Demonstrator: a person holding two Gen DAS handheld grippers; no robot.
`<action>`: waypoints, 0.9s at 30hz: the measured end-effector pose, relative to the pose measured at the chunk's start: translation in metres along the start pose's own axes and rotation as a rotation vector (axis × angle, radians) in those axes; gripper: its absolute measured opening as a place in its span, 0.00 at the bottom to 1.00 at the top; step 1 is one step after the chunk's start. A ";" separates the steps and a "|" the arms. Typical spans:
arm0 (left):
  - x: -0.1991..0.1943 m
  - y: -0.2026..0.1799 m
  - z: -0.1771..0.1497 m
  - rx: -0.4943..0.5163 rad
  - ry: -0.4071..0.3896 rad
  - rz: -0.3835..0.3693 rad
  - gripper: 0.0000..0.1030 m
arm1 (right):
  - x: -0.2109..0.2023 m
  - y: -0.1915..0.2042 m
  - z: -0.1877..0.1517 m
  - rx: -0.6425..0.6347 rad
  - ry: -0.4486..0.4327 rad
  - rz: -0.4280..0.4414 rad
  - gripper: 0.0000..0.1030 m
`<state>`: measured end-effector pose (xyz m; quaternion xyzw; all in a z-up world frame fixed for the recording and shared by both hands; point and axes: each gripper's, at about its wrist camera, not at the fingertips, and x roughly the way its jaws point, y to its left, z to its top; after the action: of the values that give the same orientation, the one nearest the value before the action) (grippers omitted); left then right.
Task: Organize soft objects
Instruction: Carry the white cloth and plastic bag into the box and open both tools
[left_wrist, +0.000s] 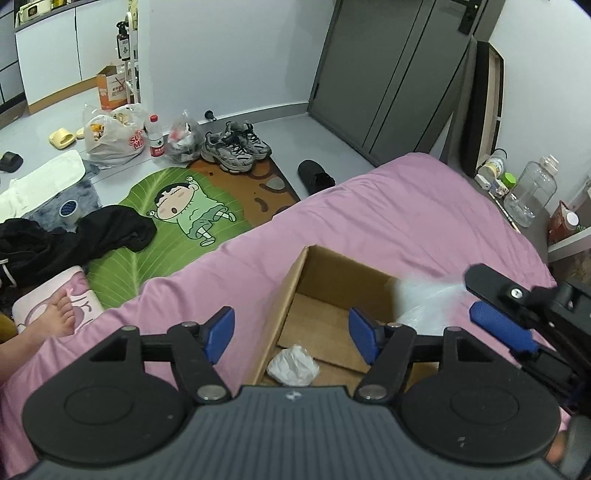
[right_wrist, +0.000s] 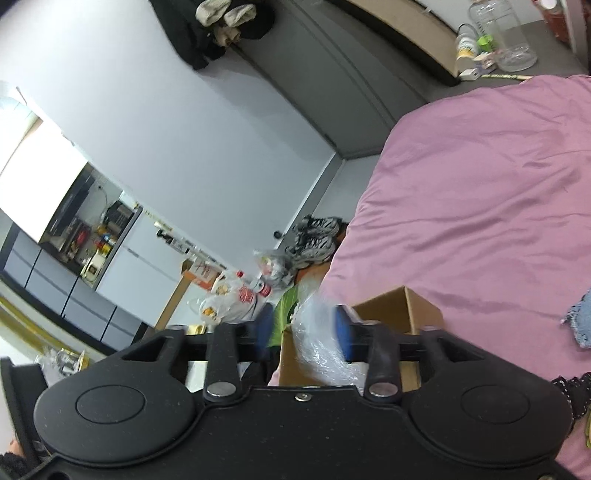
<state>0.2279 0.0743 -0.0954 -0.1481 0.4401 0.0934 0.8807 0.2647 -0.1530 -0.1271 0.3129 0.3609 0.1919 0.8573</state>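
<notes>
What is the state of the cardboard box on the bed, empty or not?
Not empty. The cardboard box is open-topped, and a crumpled white wad lies on its floor in the left wrist view. Much of the floor is bare.

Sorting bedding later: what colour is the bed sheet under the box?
Pink sheet, clearest in the left wrist view.

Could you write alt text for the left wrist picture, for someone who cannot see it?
An open left gripper hovers over a cardboard box on a pink bed, crumpled white tissue inside. The right gripper brings clear plastic.
</notes>
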 end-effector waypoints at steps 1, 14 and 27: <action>-0.004 -0.002 -0.001 0.011 -0.005 0.002 0.65 | -0.002 -0.001 -0.001 -0.006 -0.001 -0.008 0.51; -0.037 -0.053 -0.026 0.070 -0.050 0.037 0.79 | -0.105 -0.038 0.010 0.016 -0.092 -0.188 0.85; -0.052 -0.124 -0.064 0.224 0.050 -0.022 0.93 | -0.167 -0.080 0.014 0.015 -0.066 -0.322 1.00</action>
<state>0.1855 -0.0655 -0.0685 -0.0556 0.4678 0.0304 0.8816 0.1720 -0.3092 -0.0904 0.2635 0.3793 0.0391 0.8861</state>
